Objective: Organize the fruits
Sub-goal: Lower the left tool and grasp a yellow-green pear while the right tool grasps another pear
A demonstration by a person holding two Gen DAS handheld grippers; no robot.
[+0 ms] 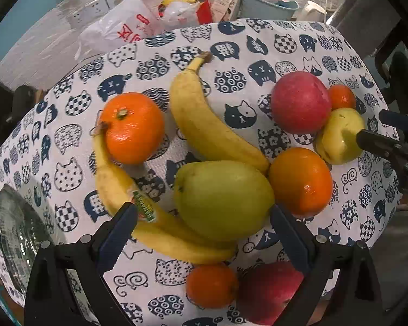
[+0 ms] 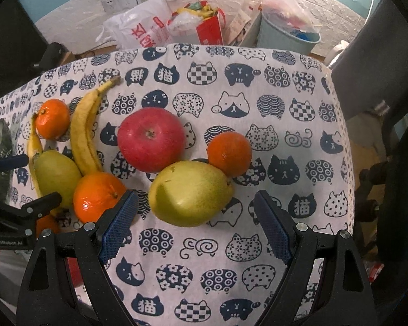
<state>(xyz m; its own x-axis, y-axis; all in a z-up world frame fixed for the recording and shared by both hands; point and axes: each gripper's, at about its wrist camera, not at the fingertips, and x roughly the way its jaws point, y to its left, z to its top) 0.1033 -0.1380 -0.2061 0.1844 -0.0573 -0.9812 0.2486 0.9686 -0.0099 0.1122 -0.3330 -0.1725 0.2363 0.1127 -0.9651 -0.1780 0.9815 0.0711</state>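
Left wrist view showed the left gripper spread wide and grasping nothing, its blue pads flanking a green pear that lay against two bananas and an orange on the cat-print tablecloth (a glass bowl sat at the cloth's left edge). In the right wrist view the right gripper also stood released, a yellow-green pear just ahead of its fingers, touching a red apple and a small mandarin.
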